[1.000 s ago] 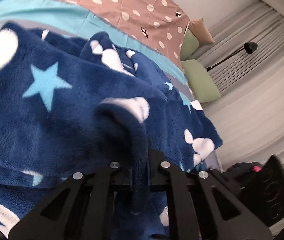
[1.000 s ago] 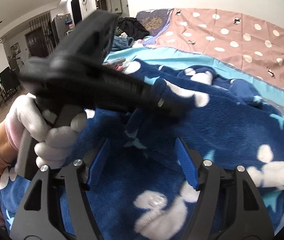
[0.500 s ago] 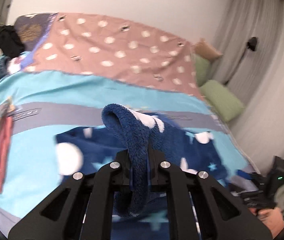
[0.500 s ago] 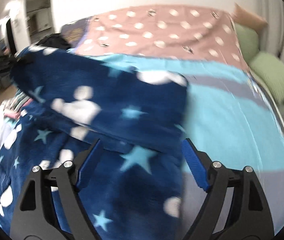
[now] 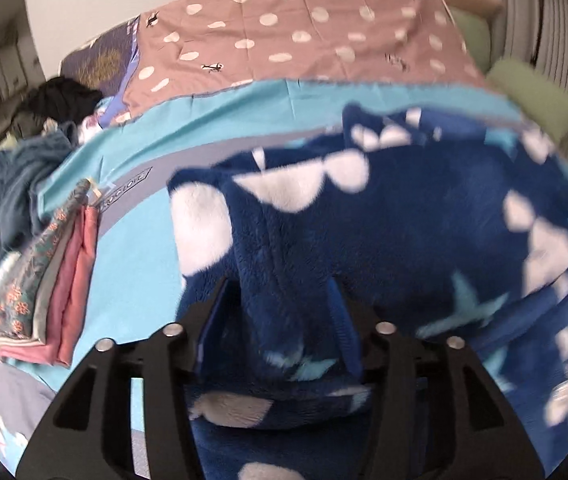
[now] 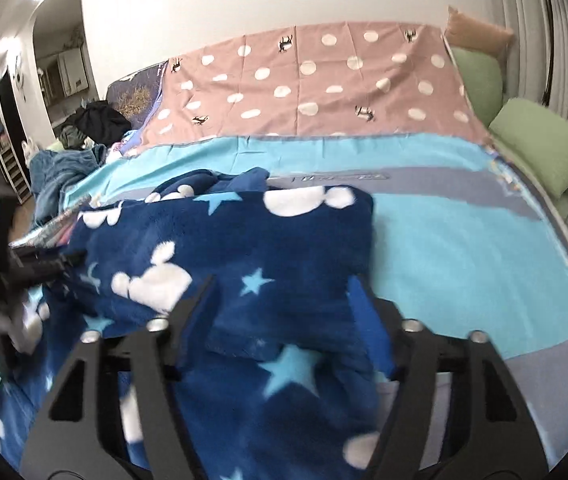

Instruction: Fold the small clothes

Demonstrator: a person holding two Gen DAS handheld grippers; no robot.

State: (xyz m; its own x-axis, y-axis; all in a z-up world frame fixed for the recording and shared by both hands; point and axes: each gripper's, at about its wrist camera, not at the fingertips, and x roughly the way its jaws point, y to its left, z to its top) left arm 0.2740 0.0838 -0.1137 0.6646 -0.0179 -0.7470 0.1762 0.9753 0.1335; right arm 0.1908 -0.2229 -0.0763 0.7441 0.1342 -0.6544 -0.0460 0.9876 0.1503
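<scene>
A dark blue fleece garment (image 5: 403, 232) with white mouse heads and light blue stars lies on the bed, its upper part folded over the lower. It also shows in the right wrist view (image 6: 244, 240). My left gripper (image 5: 280, 320) is open, with a thick fold of the fleece lying loose between its blue pads. My right gripper (image 6: 287, 308) is open wide over the fleece's near right part, holding nothing. The left gripper's body (image 6: 8, 264) shows blurred at the left edge of the right wrist view.
A stack of folded clothes (image 5: 52, 280) lies at the bed's left side. A heap of unfolded clothes (image 5: 28, 168) lies beyond it. The bed has a blue and grey cover (image 6: 463, 248) and a pink dotted sheet (image 6: 323, 80). Green pillows (image 6: 539, 144) are at the right.
The left gripper has opened; it was shut on a fold of the fleece. The fleece's upper part has come down flat onto the lower part. The right gripper stayed open.
</scene>
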